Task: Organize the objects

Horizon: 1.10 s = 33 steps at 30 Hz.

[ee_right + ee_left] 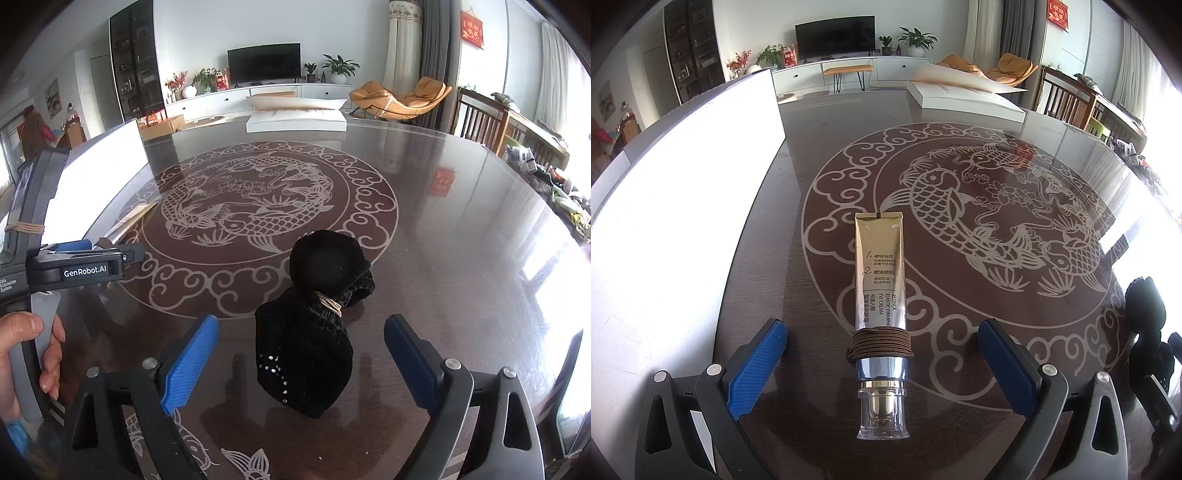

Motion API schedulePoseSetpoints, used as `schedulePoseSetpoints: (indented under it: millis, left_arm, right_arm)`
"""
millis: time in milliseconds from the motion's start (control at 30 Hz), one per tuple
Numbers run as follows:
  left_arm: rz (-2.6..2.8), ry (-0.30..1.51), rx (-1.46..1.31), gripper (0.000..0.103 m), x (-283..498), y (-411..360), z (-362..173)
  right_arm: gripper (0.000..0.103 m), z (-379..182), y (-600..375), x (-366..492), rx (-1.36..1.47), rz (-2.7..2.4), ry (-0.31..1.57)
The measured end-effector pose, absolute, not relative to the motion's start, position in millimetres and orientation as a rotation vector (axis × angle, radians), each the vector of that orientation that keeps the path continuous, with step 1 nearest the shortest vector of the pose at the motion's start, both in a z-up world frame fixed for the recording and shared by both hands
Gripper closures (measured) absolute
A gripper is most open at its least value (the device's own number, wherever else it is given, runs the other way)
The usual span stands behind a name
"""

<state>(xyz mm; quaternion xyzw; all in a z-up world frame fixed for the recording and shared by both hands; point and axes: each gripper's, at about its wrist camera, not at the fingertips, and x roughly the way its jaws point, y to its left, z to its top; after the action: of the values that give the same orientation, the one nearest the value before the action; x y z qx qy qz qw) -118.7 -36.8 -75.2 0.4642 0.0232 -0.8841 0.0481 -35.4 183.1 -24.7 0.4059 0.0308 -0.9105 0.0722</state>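
Left gripper (882, 363) first: its blue fingers (757, 365) stand wide apart, and the gold cream tube (880, 280) lies flat on the table (960, 369) between them, touching neither, clear cap nearest the camera and crimped end pointing away. A brown cord (879, 345) is wound round the tube near the cap. Bare table flanks the tube on both sides. Left of the fingers a white panel (683, 206) walls off that side. Over to the right gripper (301, 354): fingers (190, 363) spread apart, nothing pinched, with the black velvet pouch (306, 354) standing between them, clear of both pads, its neck tied with pale string (330, 304). Beyond the pouch, the fish medallion (258, 214) lies open, and a white box (295, 120) sits at the far table edge.
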Motion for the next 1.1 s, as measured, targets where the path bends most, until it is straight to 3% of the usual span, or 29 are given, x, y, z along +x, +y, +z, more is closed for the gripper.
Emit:
schedulePoseSetpoints:
  millis: [433, 733, 1100]
  left_arm:
    - [-2.697, 0.071, 1.416, 0.000, -118.5, -36.9, -75.2]
    - [-2.696, 0.070, 1.415, 0.000, -118.3, -37.0, -75.1]
    - [-2.698, 0.072, 1.415, 0.000, -118.3, -37.2, -75.3]
  right_arm:
    - [0.010, -41.9, 177.7, -43.8, 1.353, -2.687, 0.132]
    - [0.000, -44.2, 181.6, -42.8, 1.381, -2.674, 0.117]
    - [0.000, -43.8, 182.1, -41.5, 1.380, -2.673, 0.119]
